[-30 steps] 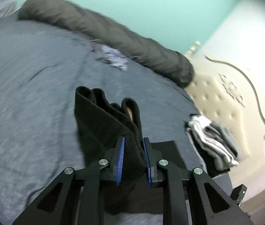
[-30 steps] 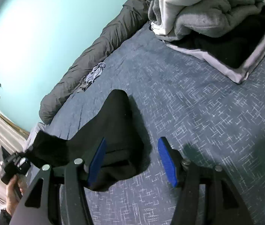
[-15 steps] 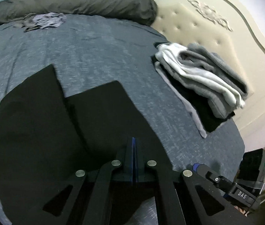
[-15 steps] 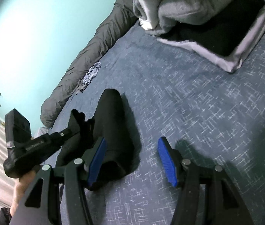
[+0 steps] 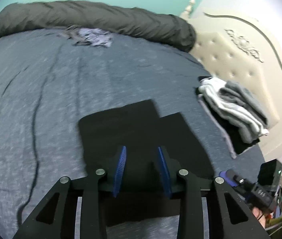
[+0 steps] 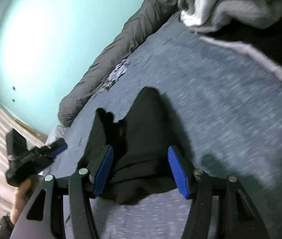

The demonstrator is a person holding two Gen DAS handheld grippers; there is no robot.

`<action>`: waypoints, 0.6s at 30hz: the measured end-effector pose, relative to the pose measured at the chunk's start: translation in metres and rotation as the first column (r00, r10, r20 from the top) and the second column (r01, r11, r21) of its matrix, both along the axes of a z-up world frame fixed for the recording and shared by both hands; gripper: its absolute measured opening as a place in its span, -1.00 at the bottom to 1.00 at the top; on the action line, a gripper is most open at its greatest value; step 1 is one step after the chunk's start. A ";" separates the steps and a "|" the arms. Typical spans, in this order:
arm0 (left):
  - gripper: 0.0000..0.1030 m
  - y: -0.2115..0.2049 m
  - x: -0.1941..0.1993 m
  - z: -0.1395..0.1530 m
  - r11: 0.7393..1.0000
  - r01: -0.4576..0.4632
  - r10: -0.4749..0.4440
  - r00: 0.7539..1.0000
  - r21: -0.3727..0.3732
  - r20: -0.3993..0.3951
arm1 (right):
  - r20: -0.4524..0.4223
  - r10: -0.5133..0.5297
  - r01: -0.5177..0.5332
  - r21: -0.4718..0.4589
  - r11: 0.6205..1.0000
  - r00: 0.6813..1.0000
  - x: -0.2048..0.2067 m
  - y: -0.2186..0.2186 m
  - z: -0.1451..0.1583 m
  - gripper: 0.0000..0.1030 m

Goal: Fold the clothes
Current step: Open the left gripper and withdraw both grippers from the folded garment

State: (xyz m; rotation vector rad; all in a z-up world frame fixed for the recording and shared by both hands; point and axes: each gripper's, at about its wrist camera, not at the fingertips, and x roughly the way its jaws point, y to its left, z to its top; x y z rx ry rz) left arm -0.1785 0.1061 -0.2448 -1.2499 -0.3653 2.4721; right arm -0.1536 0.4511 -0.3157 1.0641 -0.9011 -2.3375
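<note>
Left gripper [image 5: 141,166] hangs over the black garment [image 5: 133,127] lying flat on the near part of the grey bed [image 5: 41,99], jaws opening, pads clear of the cloth. Right gripper [image 6: 141,169] stands parted over the same garment, gripping nothing. Far right sits the folded pile [image 5: 234,107].

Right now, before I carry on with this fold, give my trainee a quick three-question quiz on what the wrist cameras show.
1. True or false: the black garment lies flat on the grey bedspread.
2. Which colours show in the folded stack near the headboard? A) red and yellow B) white, grey and black C) green only
3. Fill in: the left gripper has its blue pads ____ above the black garment, pinching no cloth.

Key
1. True.
2. B.
3. Apart; its jaws are opening. The right gripper also stands open over the garment.
</note>
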 end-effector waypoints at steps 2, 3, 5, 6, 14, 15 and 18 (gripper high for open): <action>-0.30 -0.004 0.001 -0.010 1.000 -0.004 0.004 1.000 -0.005 0.012 | 0.011 0.020 -0.019 -0.018 1.000 1.000 -0.006 -0.011 -0.002 0.29; -0.30 -0.006 0.001 -0.015 1.000 -0.003 0.003 1.000 -0.009 0.017 | 0.018 0.027 -0.027 -0.032 0.999 0.999 -0.008 -0.016 -0.004 0.39; -0.30 -0.011 0.003 -0.025 1.000 -0.003 0.003 1.000 -0.012 0.027 | 0.037 0.046 -0.043 -0.061 0.997 0.998 -0.014 -0.027 -0.006 0.40; -0.30 -0.012 0.003 -0.028 1.000 -0.004 0.004 0.999 -0.010 0.032 | 0.046 0.055 -0.052 -0.076 0.996 0.997 -0.017 -0.033 -0.007 0.40; -0.29 -0.020 0.006 -0.044 1.000 -0.013 0.013 0.999 0.000 0.044 | 0.155 0.165 -0.163 -0.022 0.986 0.974 -0.054 -0.090 -0.013 0.56; -0.27 -0.021 0.006 -0.045 1.000 -0.014 0.014 0.999 -0.001 0.044 | 0.167 0.171 -0.171 -0.013 0.985 0.971 -0.058 -0.096 -0.014 0.56; -0.21 -0.024 0.007 -0.050 1.000 -0.018 0.018 0.999 0.006 0.047 | 0.201 0.186 -0.195 0.026 0.981 0.962 -0.070 -0.111 -0.015 0.67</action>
